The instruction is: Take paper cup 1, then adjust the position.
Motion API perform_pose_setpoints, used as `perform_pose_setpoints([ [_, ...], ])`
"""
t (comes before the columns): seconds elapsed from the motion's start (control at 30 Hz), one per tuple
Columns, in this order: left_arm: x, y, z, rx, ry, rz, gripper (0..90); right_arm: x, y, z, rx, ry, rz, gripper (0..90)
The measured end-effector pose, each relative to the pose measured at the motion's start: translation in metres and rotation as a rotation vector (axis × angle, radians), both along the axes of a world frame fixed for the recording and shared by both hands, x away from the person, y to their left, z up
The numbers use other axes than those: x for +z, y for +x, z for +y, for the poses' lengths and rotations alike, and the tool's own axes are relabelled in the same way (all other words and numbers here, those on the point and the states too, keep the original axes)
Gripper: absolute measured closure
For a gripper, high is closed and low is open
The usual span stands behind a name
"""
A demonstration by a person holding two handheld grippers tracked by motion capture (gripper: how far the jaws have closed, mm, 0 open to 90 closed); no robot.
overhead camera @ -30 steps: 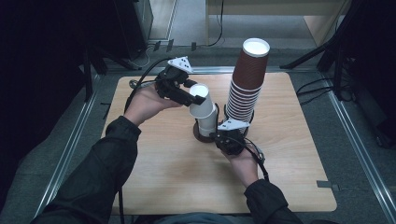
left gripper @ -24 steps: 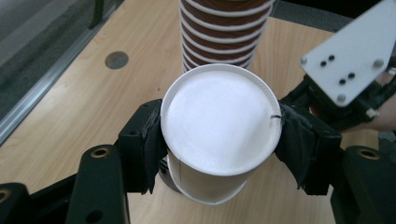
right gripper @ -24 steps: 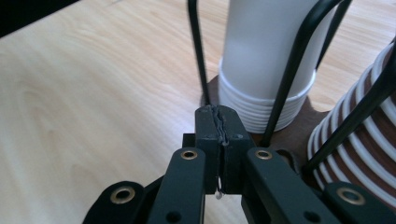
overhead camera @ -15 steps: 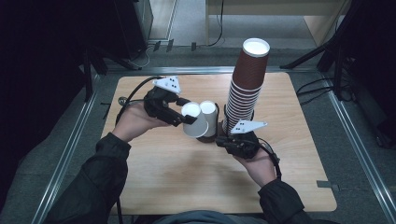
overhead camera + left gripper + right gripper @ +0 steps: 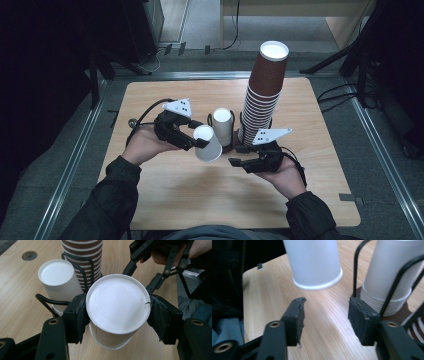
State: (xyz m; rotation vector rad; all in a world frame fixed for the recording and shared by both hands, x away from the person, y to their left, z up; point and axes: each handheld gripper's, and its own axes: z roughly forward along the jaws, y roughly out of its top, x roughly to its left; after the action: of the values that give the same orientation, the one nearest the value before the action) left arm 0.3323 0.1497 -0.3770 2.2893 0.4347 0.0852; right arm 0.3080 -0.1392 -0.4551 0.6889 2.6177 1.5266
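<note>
Since a second ago, the left gripper has drawn the white cup off the white stack toward the person, bottom up and clear of the table. One cup is freed; setting it down appears to remain. Its jaws clamp the cup's sides. Right of it, the right gripper hovers with jaws apart, empty, near the rack holding the tall brown stack.
</note>
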Motion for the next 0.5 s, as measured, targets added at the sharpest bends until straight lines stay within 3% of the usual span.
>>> perform_pose_setpoints([
  [0.13,-0.014,-0.006,-0.003,0.002,-0.021,0.017,35.9,-0.002,0.0,-0.002,0.022,0.018,0.014,39.6],
  [0.17,-0.016,-0.007,-0.004,-0.007,-0.004,0.022,35.9,-0.003,-0.001,-0.002,0.037,0.018,0.015,39.6],
  [0.23,-0.019,-0.008,-0.006,-0.017,0.019,0.005,35.9,-0.004,-0.001,-0.002,0.061,0.023,0.019,38.4],
  [0.3,-0.021,-0.008,-0.007,-0.019,-0.001,0.019,35.9,-0.005,-0.001,-0.002,0.084,0.025,0.016,34.8],
  [0.5,-0.029,-0.011,-0.007,-0.023,-0.001,0.024,35.9,-0.007,0.001,0.0,0.11,0.028,0.029,29.4],
])
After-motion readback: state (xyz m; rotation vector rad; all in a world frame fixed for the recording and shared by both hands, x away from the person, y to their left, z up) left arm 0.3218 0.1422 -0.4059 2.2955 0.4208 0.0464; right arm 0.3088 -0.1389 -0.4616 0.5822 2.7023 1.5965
